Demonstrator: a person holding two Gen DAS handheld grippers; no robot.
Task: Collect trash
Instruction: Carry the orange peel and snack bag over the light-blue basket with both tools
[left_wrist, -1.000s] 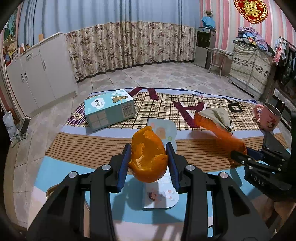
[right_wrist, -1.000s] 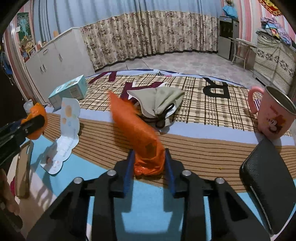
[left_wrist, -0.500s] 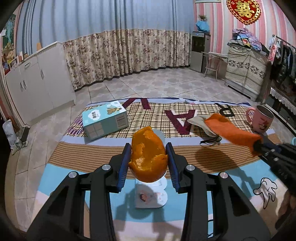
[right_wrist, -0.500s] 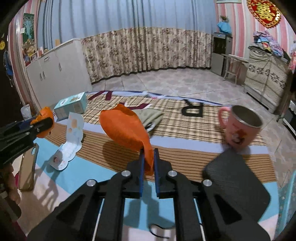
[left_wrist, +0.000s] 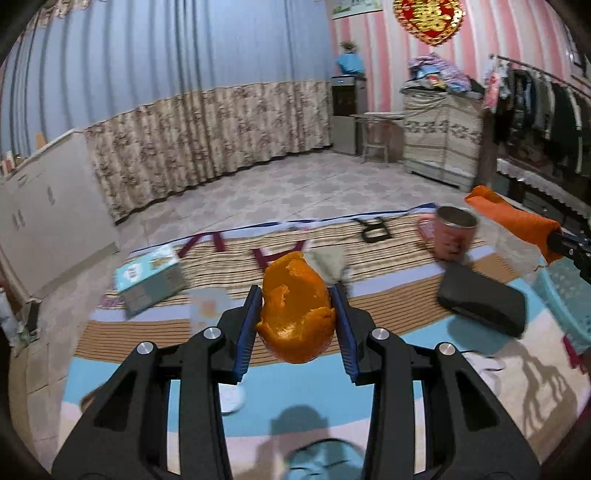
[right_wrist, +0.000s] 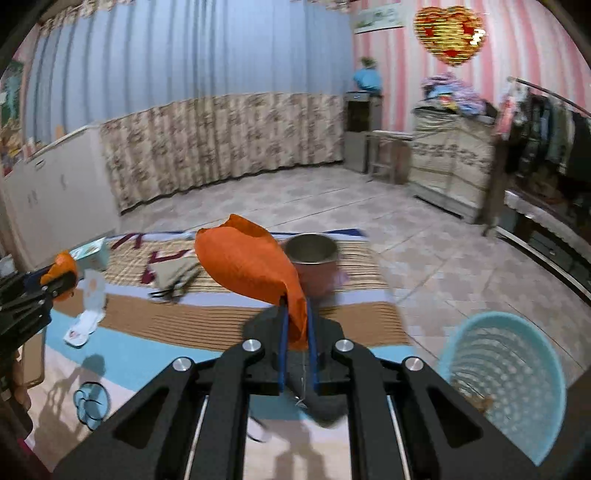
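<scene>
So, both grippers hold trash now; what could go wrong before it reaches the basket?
1. The right gripper pinches only one end of the orange wrapper, so it could slip out.
2. The wrapper hangs near the pink mug; a swing might knock it.
3. The orange peel in the left gripper looks torn and could break apart.

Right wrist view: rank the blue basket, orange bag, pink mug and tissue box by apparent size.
1. blue basket, nearest the camera, so partly inflated
2. orange bag, held close in the right gripper
3. pink mug, partly hidden
4. tissue box, farthest
</scene>
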